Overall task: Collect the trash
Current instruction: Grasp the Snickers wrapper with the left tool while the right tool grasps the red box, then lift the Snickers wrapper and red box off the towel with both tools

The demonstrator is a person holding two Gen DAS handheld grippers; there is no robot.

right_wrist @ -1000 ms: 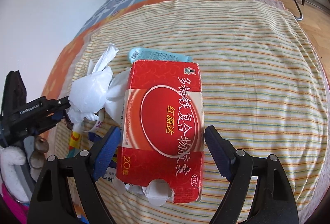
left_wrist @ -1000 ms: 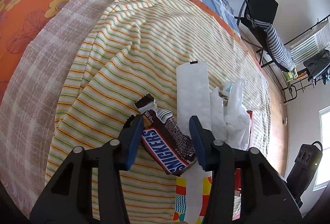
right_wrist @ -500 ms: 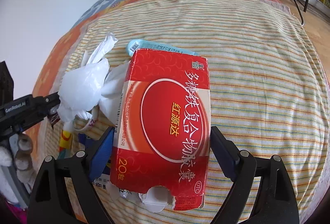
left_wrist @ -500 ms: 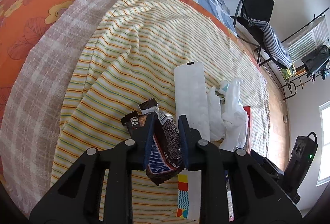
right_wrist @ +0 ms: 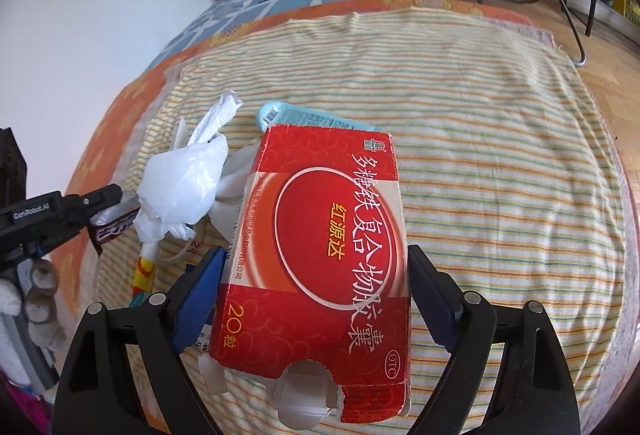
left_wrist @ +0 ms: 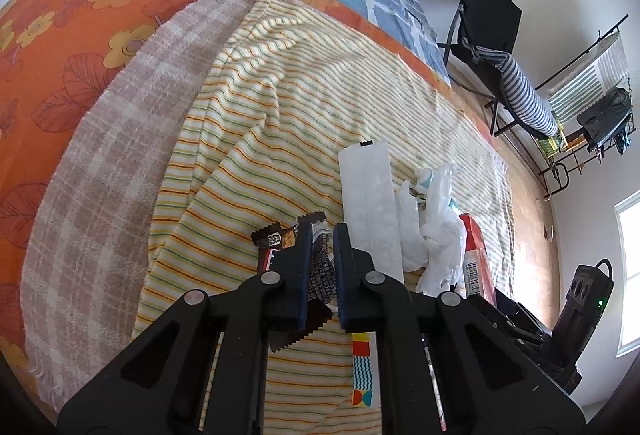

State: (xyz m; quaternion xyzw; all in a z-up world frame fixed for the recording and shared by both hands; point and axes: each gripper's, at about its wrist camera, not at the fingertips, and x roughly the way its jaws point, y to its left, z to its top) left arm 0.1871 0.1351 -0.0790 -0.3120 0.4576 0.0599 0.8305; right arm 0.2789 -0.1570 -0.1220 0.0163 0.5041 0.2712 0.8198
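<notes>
A second ago the left gripper (left_wrist: 320, 267) had its fingers wide apart around the Snickers wrapper (left_wrist: 316, 263); now they have squeezed nearly together and pinch the crumpled wrapper between them, so it looks ready to be lifted off the striped blanket (left_wrist: 280, 107). The right gripper (right_wrist: 316, 299) has barely moved. Its fingers are spread wide on both sides of the red medicine box (right_wrist: 320, 255), and I think they touch its edges, but I cannot tell if they press hard enough to hold it. The box covers most of what lies under it, so the blue packet (right_wrist: 280, 115) behind only peeks out. Next to it sits a white plastic bag (right_wrist: 184, 187), bunched up, and a long white paper strip (left_wrist: 368, 203) lies flat by the wrapper. All the trash is piled close, maybe so each gripper can reach a piece. The wrapper's name is mostly hidden by the fingers now.
</notes>
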